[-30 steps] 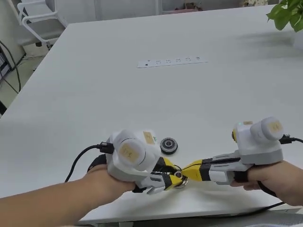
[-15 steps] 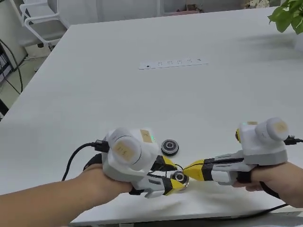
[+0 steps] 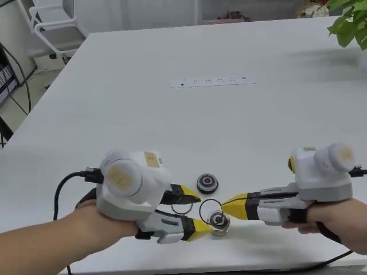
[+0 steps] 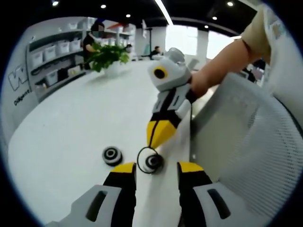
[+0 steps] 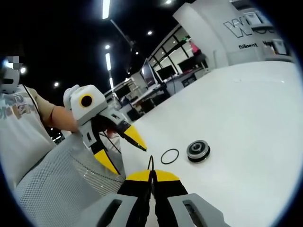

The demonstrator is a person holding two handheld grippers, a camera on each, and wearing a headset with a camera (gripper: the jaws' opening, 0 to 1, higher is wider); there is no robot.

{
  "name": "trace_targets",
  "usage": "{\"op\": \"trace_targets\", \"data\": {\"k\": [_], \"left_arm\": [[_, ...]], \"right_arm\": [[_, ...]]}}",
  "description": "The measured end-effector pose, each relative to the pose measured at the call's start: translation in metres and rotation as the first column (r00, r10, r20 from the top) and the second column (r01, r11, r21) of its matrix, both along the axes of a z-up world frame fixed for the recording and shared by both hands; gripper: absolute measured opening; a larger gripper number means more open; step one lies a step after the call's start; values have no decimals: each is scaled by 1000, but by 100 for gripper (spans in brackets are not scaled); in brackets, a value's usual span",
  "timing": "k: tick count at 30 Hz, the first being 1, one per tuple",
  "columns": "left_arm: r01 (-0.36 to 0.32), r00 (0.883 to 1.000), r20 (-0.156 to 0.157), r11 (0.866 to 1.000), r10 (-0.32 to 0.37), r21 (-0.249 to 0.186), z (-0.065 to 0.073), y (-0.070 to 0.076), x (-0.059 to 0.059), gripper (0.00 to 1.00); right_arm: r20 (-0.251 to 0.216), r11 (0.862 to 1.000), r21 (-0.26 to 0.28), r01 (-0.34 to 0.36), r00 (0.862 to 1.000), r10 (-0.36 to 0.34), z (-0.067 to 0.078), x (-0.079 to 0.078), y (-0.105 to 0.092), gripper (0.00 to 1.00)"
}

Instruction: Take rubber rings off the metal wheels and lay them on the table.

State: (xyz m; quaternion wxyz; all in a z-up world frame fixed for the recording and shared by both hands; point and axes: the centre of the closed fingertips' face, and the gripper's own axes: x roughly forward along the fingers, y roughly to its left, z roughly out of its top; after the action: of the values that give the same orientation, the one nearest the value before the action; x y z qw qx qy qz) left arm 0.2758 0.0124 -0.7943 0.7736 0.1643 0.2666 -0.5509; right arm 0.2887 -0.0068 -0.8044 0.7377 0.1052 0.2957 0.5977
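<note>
The left gripper (image 3: 202, 212) has drawn back leftward, jaws wide and empty, releasing the near wheel (image 3: 218, 222); the right gripper's (image 3: 225, 205) jaws pinch its seemingly freed rubber ring (image 3: 210, 199), ready for the surface (image 3: 229, 132).

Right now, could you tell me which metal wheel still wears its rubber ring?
The wheel lying alone farther up the table, black-rimmed. The other wheel, nearest the person, has its ring pulled loose, pinched in the right gripper.

2 wheels (image 3: 207, 183), 2 rubber rings (image 5: 169, 156).
</note>
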Motion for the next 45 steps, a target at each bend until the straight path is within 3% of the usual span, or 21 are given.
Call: {"op": "trace_targets", "data": {"k": [16,26,45], "left_arm": [[-91,996,2,996,91,-23,13,37,1,38],[-157,987,8,987,158,-45,23,58,6,40],[-242,970,-2,967,243,-76,30,83,6,49]], "right_arm": [[18,999,4,-42,999,42,6,2,11,0],[29,998,2,-68,997,68,12,6,23,0],[34,997,-5,-80,996,81,12,18,42,0]]}}
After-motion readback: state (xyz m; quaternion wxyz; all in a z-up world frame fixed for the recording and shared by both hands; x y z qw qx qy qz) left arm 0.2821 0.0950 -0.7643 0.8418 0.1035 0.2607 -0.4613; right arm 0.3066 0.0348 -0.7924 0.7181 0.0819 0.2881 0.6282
